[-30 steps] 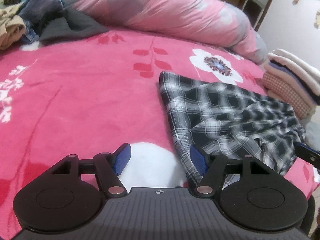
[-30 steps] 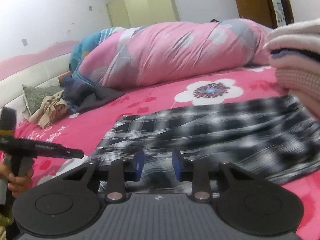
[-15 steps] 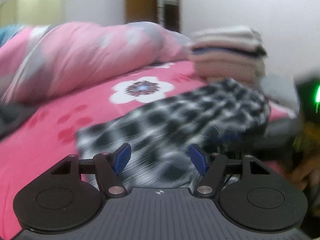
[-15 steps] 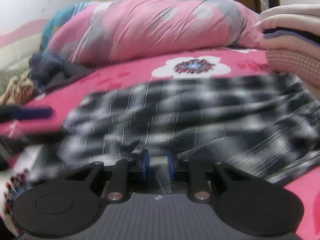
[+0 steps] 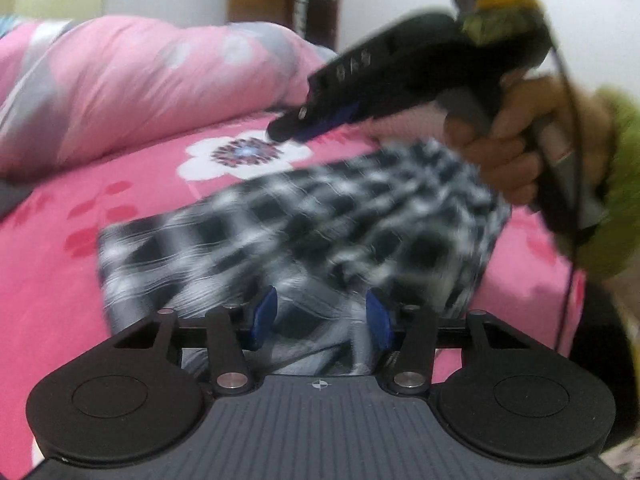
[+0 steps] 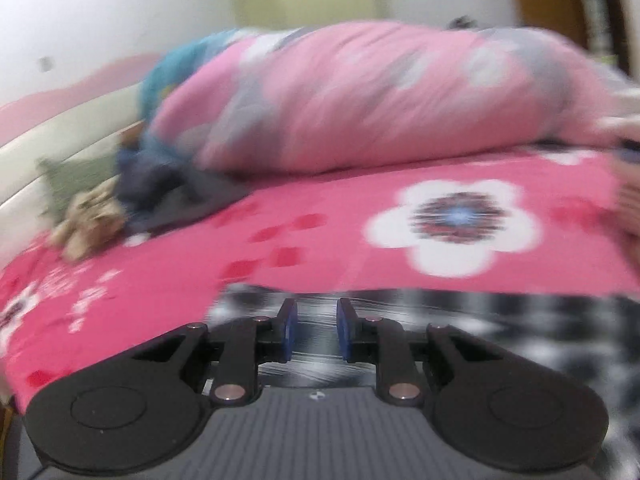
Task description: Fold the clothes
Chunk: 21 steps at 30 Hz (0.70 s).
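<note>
Pink bed point(image 5: 120, 200) fills both frames; left gripper point(image 5: 322, 322) spreads wide over checked cloth point(image 5: 280, 220); right gripper point(image 6: 313, 330) gapes slightly at the bottom.

A black-and-white plaid garment point(image 5: 304, 224) lies rumpled (partly folded over itself) on the bed.

Soft indoor light; heavy motion blur (both views), fisheye-bent edges.

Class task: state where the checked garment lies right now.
The checked garment lies on the pink floral bedsheet, in front of the rolled duvet, directly beneath both tongs.
</note>
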### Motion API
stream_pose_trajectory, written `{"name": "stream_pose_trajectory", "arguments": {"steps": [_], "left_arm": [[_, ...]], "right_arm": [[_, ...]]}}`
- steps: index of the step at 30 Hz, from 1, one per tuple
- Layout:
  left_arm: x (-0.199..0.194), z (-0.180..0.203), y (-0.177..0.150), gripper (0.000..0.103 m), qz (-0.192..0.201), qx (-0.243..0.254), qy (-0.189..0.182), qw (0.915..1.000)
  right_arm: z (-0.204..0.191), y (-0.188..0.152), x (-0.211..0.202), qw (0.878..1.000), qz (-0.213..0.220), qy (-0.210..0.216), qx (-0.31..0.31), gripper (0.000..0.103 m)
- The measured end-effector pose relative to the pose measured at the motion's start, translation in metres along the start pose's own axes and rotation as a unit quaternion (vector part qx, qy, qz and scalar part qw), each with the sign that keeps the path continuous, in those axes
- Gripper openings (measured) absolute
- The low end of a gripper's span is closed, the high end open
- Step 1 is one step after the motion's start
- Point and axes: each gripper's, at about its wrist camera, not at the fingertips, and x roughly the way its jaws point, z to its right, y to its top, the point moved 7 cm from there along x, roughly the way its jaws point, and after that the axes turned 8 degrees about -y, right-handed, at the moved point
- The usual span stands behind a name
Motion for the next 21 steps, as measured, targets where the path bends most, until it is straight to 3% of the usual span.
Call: {"name": "stream_pose_trajectory", "arguments": {"steps": [4, 7, 14, 19, 21], "left_arm": [[-0.024, -0.020, -0.010, 0.050, 0.016, -0.065, 0.004, 0.9978], [-0.042, -0.030, -0.018, 0.050, 0.030, -0.106, 0.009, 0.9938], [-0.055, -0.060, -0.040, 0.053, 0.031, -0.195, 0.015, 0.9802], [-0.043, -0.062, -0.049, 0.053, 0.024, -0.204, 0.005, 0.9787], [-0.043, -0.061, -0.050, 0.052, 0.023, -0.198, 0.003, 0.9800]], "right_arm": [[-0.040, 0.013, 0.034, 0.997, -0.036, 0.043, -0.043, 0.025], [-0.066, 0.024, 0.064, 0.994, -0.057, 0.065, -0.062, 0.050], [-0.086, 0.036, 0.142, 0.980, -0.143, 0.073, -0.117, 0.066], [-0.097, 0.023, 0.168, 0.962, -0.205, 0.081, -0.161, 0.065], [-0.104, 0.017, 0.173, 0.957, -0.207, 0.075, -0.187, 0.045]]}}
